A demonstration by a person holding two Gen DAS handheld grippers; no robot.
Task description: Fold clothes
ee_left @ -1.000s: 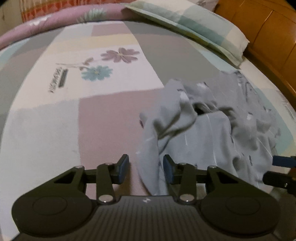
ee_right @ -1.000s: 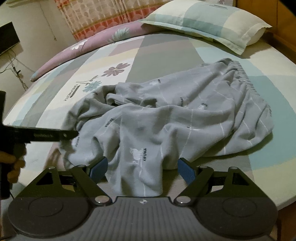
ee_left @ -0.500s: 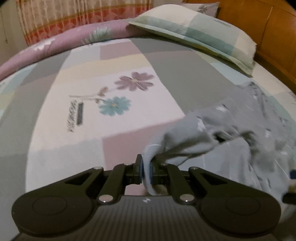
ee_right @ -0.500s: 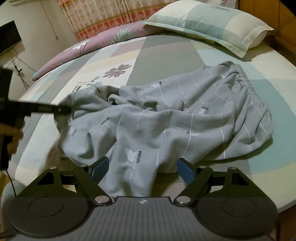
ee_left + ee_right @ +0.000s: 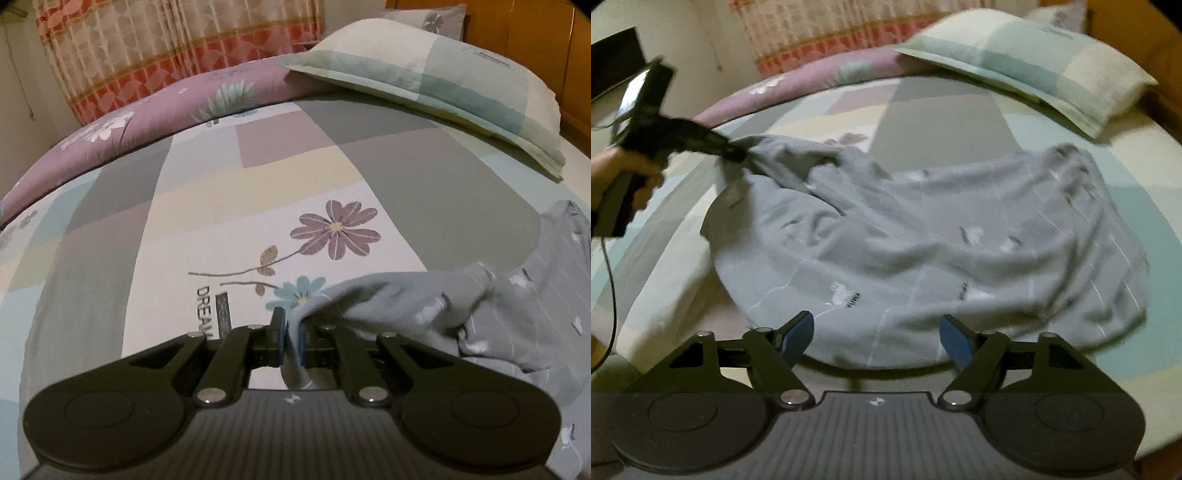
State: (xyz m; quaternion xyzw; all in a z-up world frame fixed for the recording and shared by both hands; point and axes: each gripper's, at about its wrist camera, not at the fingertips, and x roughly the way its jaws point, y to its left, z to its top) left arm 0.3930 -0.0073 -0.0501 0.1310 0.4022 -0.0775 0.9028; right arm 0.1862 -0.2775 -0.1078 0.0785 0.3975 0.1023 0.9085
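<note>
A soft grey garment, thin knit cloth printed with fine white lines and small white motifs, lies rumpled on the patchwork bedsheet, on the side of the bed away from the curtain and nearer than the pillow. The left gripper has its two blue-padded jaws pinched tight on a bunched edge of the garment, so a ridge of cloth stretches away from it in taut folds; seen from the right wrist, that same gripper is a dark, blurred shape lifting the garment's corner off the sheet, with a hand wrapped around its handle. The right gripper stands wide apart, its blue pads either side of the garment's near hem, holding nothing. The sheet is smooth, in flat blocks of grey, cream, pale blue and mauve, with a printed purple daisy just beyond the clamped edge. The pillow is plump, checked green and cream, lying well beyond the garment near a wooden headboard.
</note>
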